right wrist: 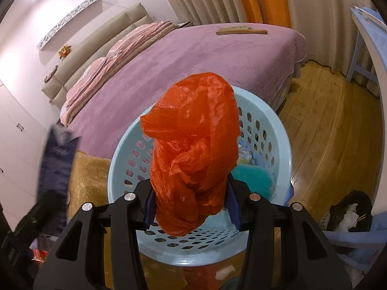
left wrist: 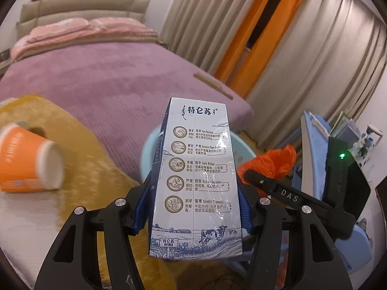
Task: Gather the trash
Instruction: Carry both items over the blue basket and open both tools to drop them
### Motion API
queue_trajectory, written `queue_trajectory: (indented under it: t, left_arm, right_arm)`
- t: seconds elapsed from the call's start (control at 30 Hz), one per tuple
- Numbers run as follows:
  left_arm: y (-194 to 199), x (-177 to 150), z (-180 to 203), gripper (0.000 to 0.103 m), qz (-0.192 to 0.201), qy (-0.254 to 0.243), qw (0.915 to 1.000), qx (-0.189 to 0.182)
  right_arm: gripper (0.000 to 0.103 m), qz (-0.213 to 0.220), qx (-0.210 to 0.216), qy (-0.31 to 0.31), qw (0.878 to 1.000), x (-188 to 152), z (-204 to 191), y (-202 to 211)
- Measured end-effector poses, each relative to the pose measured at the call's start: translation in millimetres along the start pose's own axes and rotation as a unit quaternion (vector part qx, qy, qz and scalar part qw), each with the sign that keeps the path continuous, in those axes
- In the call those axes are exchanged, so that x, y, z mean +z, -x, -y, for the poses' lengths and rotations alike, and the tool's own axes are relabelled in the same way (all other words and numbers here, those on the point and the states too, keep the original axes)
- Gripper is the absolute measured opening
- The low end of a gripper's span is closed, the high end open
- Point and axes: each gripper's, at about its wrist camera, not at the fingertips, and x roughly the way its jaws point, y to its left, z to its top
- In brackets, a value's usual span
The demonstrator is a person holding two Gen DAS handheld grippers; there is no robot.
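My left gripper (left wrist: 193,205) is shut on a white and blue milk carton (left wrist: 196,176), held upright between its pads. Behind the carton shows the rim of a light blue perforated basket (left wrist: 147,149). An orange paper cup (left wrist: 29,162) lies on its side on the yellow blanket at the left. My right gripper (right wrist: 191,203) is shut on a crumpled orange plastic bag (right wrist: 193,145), which hangs above the basket (right wrist: 283,145). The bag (left wrist: 273,164) and one of the right gripper's fingers (left wrist: 266,186) appear right of the carton. In the right wrist view the carton (right wrist: 58,154) is a dark blur at the left.
A bed with a purple cover (right wrist: 193,55) stands behind the basket, a wooden brush (right wrist: 241,31) on it. The yellow blanket (left wrist: 92,145) lies at the bed's foot. A small bin with a black liner (right wrist: 350,217) stands at the lower right on the wooden floor. Teal cloth (right wrist: 251,178) lies in the basket.
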Motion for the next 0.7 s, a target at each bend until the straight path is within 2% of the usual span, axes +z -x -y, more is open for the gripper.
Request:
queue_trajectory:
  t: [0.1, 0.27, 0.3, 0.33, 0.4, 0.5, 0.7]
  left_arm:
    - [-15, 1, 6, 0.057, -0.011, -0.008, 0.9999, 0.0]
    - [-20, 1, 3, 0.057, -0.015, 0.002, 0.9999, 0.001]
    - [-20, 1, 3, 0.058, -0.015, 0.004, 0.9999, -0.001]
    - [-21, 1, 6, 0.058, -0.015, 0.004, 0.9999, -0.003]
    - [-20, 1, 2, 0.064, -0.018, 0.008, 0.9998, -0.009]
    - [-15, 0, 2, 0.072, -0.01, 0.011, 0.9998, -0.008]
    - [-2, -1, 2, 0.072, -0.004, 0.017, 0.9998, -0.011]
  right_arm:
    - [0.046, 0.005, -0.012, 0.024, 1.0, -1, -10, -1]
    - [0.05, -0.001, 0.008, 0.021, 1.0, -1, -6, -5]
    - [0.056, -0.001, 0.011, 0.02, 1.0, 1, -5, -5]
    - [0.068, 0.0, 0.01, 0.017, 1.0, 2, -4, -4]
    - [0.076, 0.009, 0.016, 0.007, 1.0, 4, -2, 1]
    - [0.075, 0.018, 0.024, 0.005, 1.0, 8, 0, 9]
    - [0.076, 0.034, 0.037, -0.008, 0.999, 11, 7, 26]
